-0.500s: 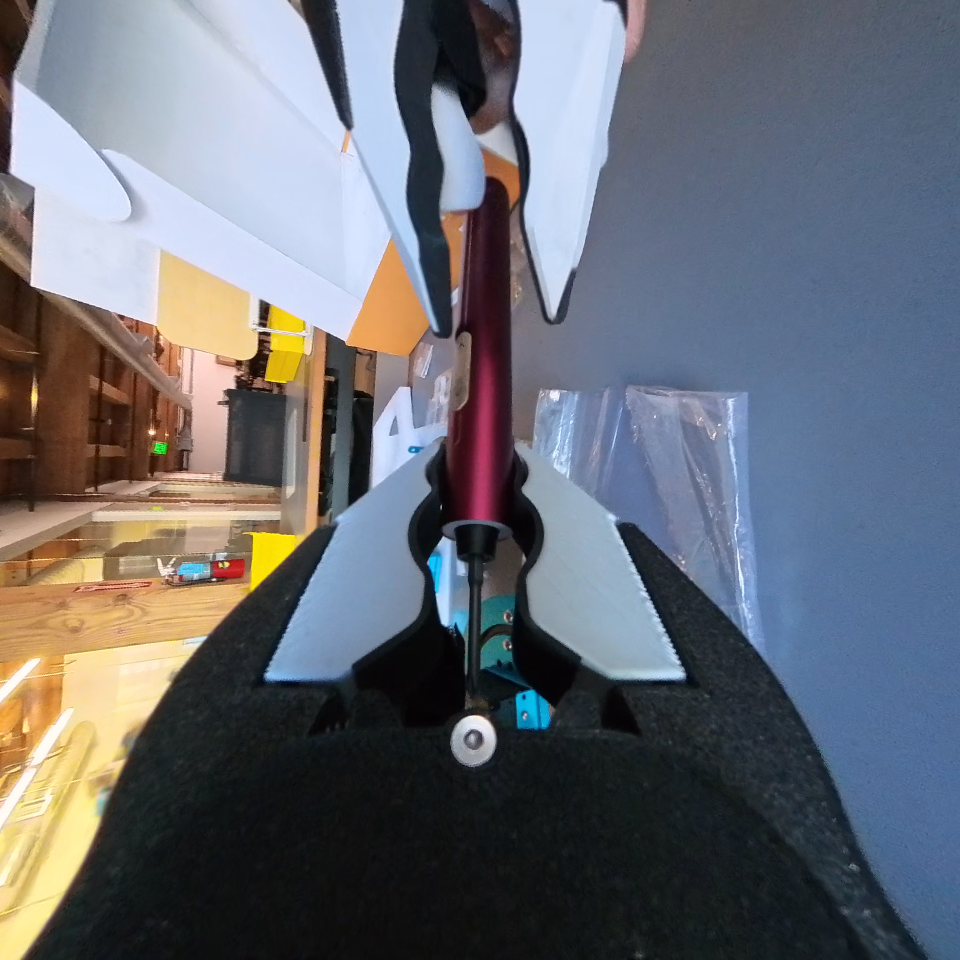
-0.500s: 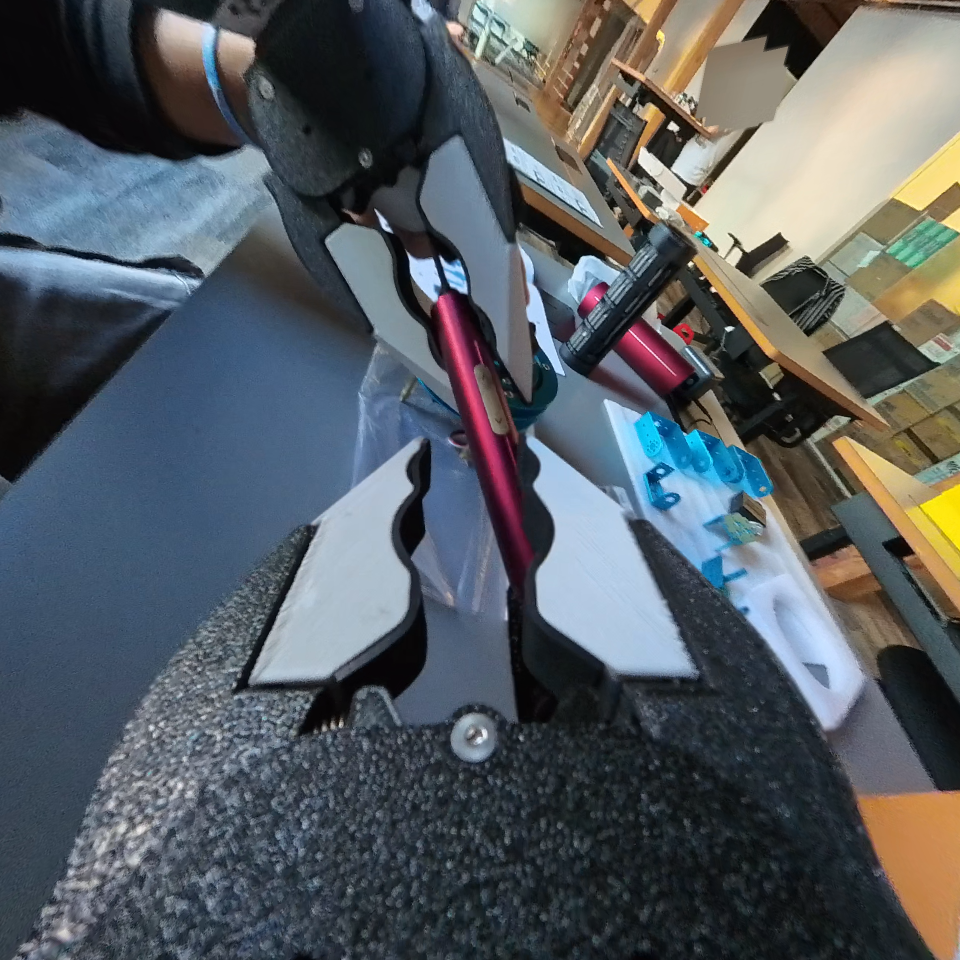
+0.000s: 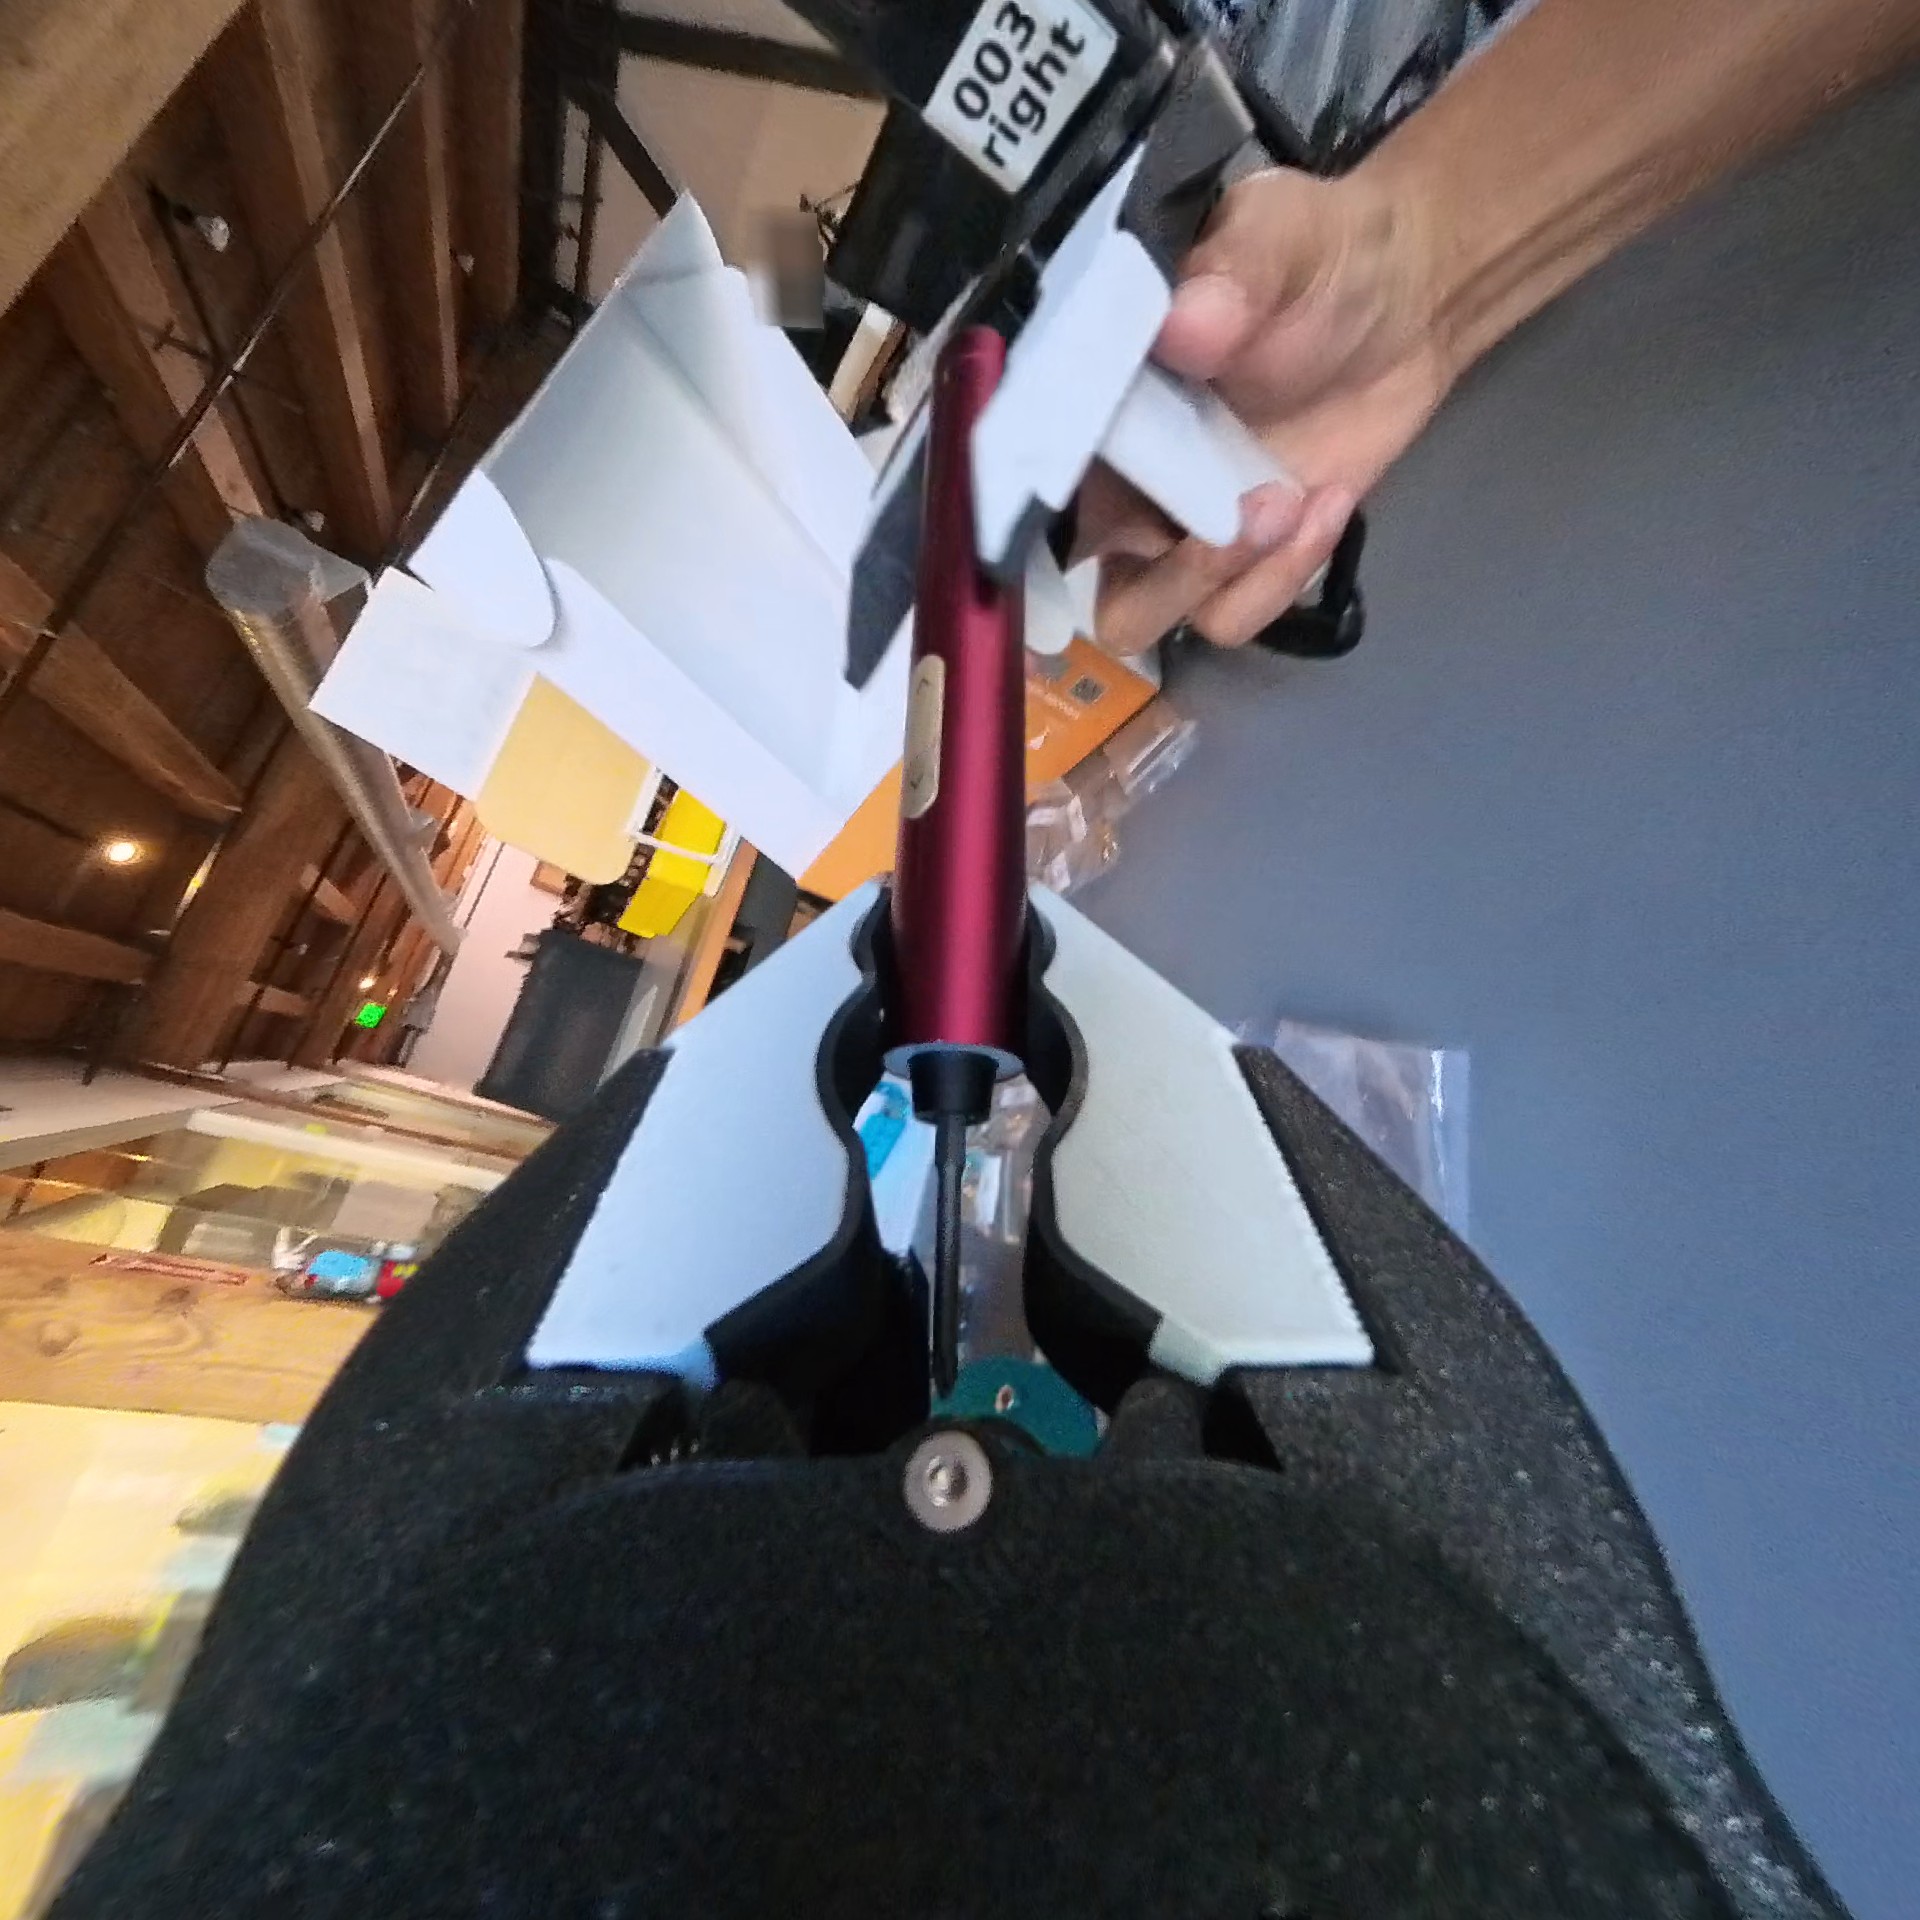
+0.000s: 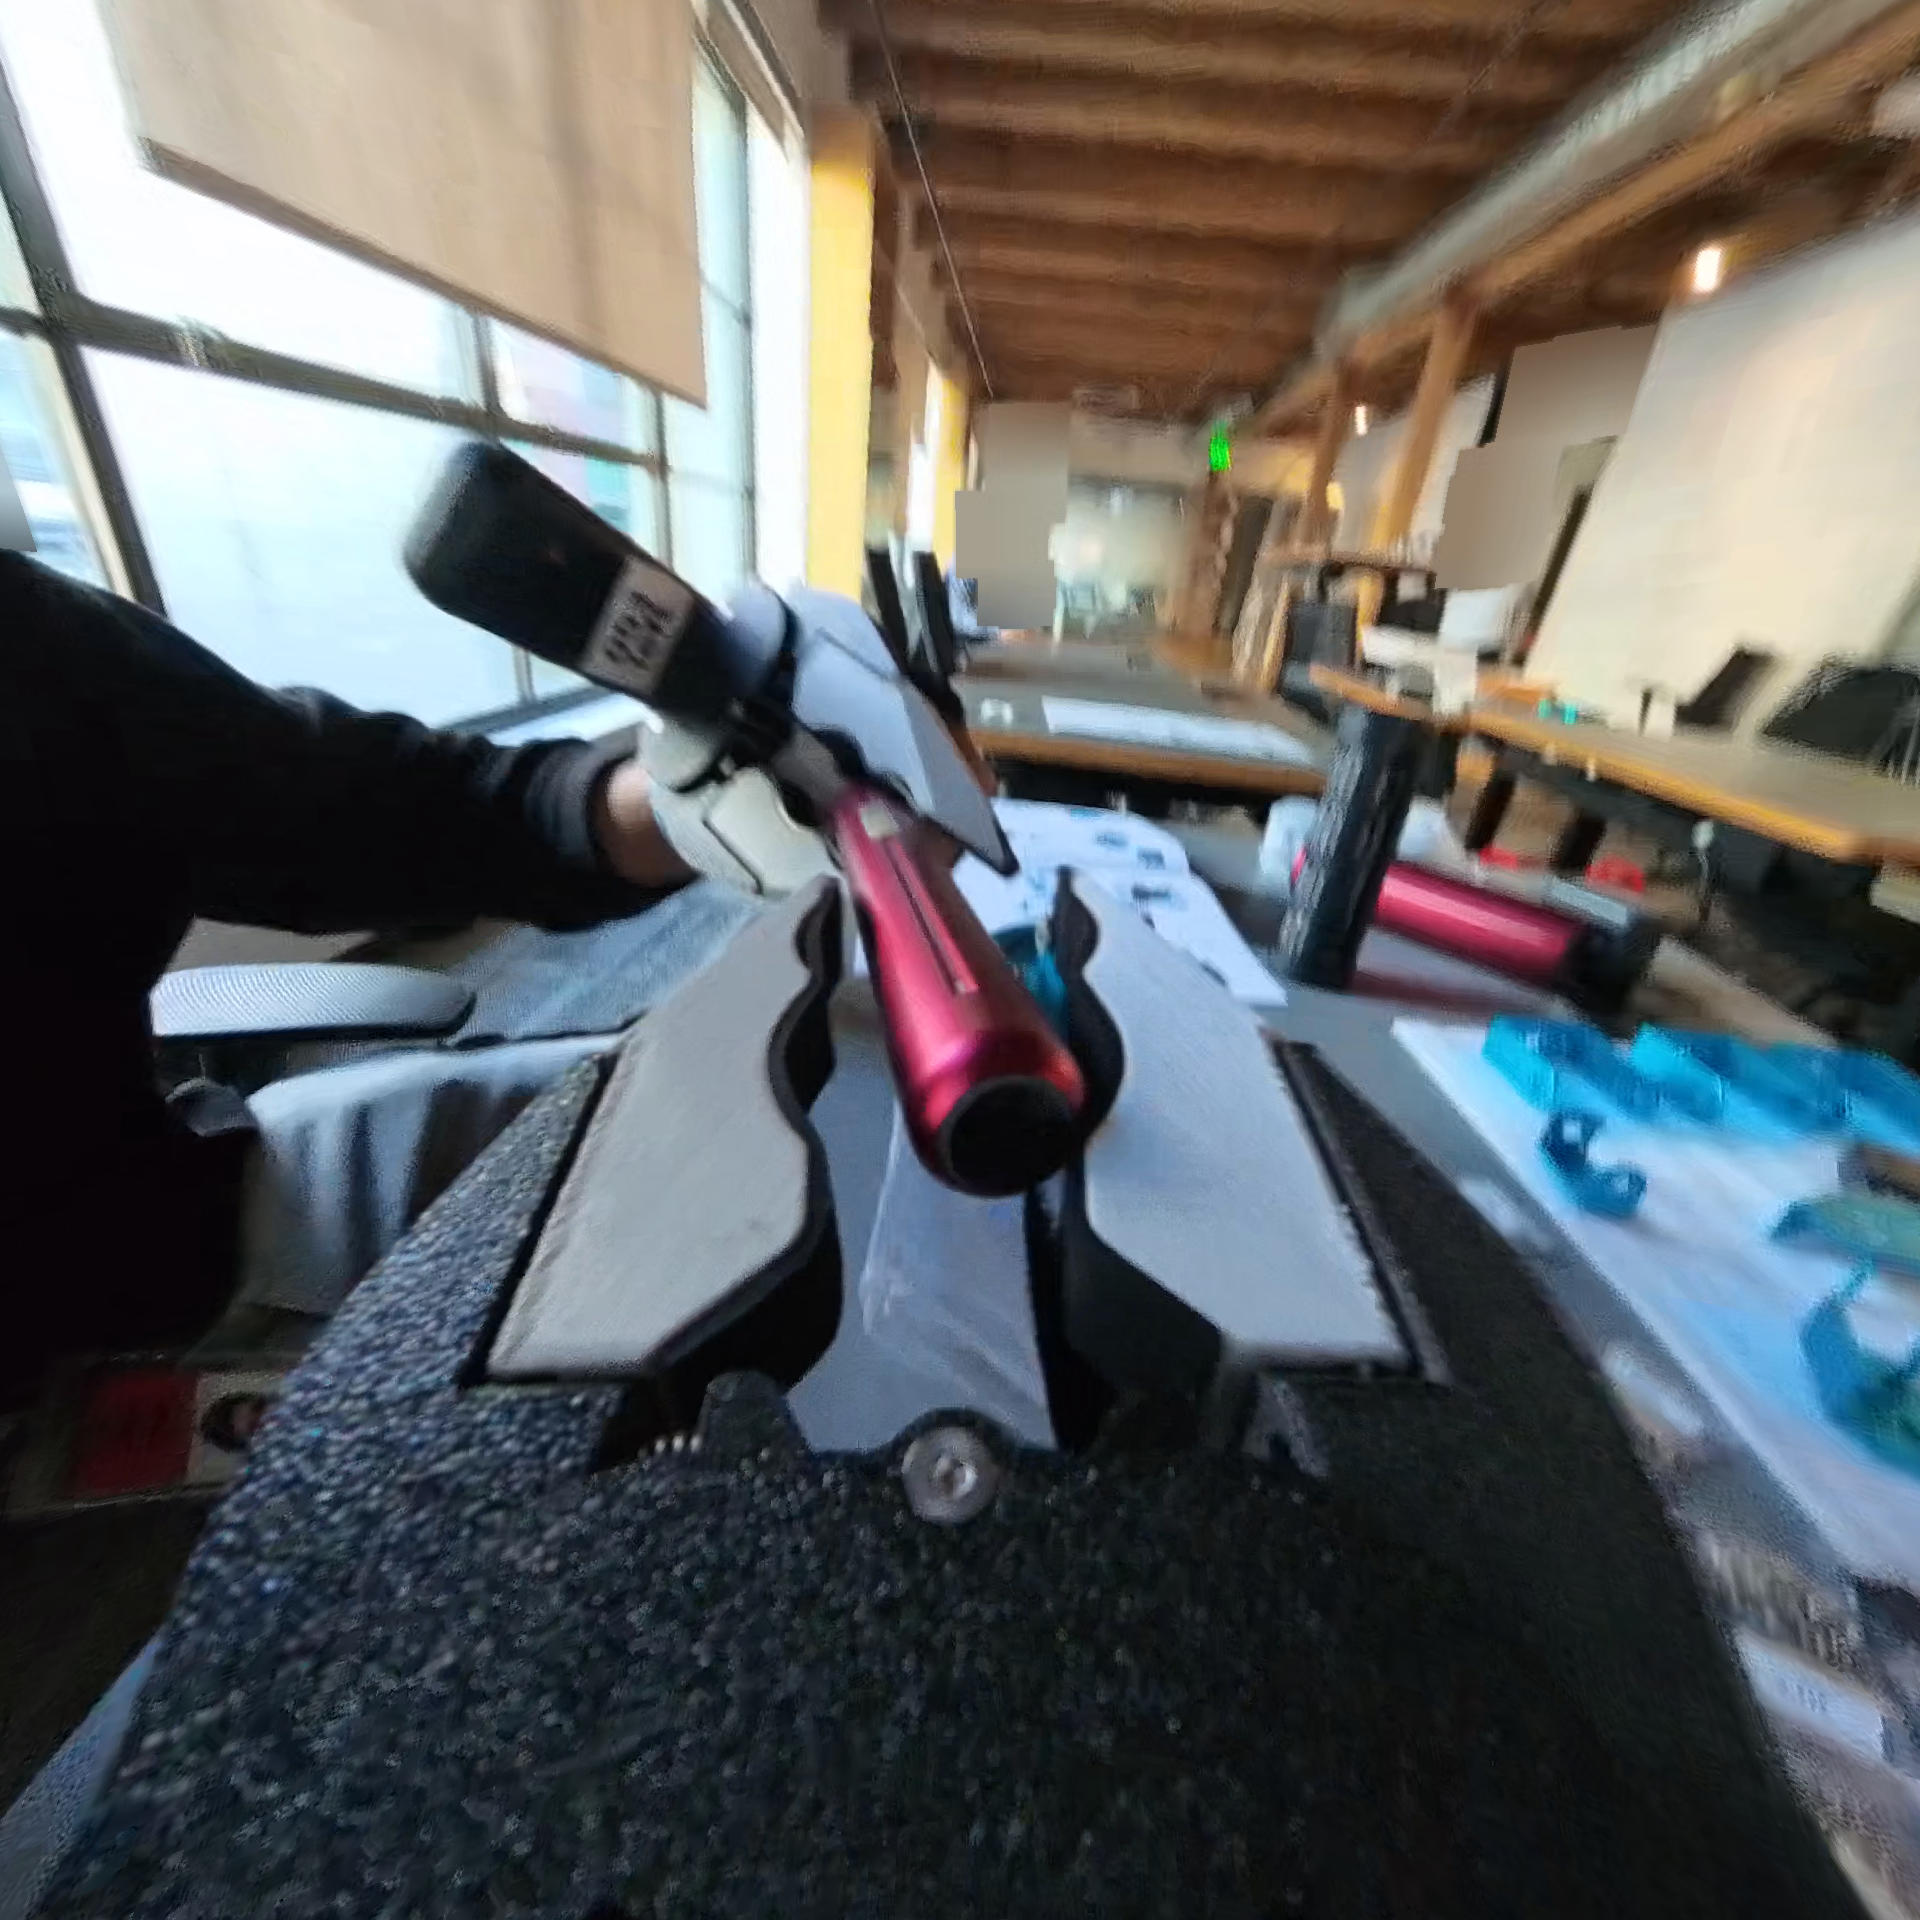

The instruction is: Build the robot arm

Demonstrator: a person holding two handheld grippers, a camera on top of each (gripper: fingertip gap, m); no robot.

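A dark red electric screwdriver point(image 3: 961, 727) runs between the two grippers above the grey table point(image 3: 1610, 935). My left gripper point(image 3: 958, 899) is shut on its barrel just behind the black bit point(image 3: 948, 1247), which points back at a teal part point(image 3: 1023, 1403) under the fingers. My right gripper point(image 4: 945, 899) is open. The screwdriver's butt end point(image 4: 997, 1112) lies between its fingers, against the right one, with a gap on the left. A hand holds the right gripper point(image 3: 935, 613) in the left wrist view. The left gripper also shows in the right wrist view point(image 4: 883, 831).
A white foam tray point(image 4: 1475, 1049) with several blue brackets point(image 4: 1590, 1164) lies at the right. A red tool with a black grip point(image 4: 1455, 925) stands behind it. A clear plastic bag point(image 3: 1371, 1122), an open white box point(image 3: 644, 499) and an orange box point(image 3: 1081, 707) are on the table. Left tips to right tips: about 4 cm.
The right gripper has tilted up and drawn back along the screwdriver, so its butt end now sits between the fingers. The left gripper still grips the barrel; both views have swung.
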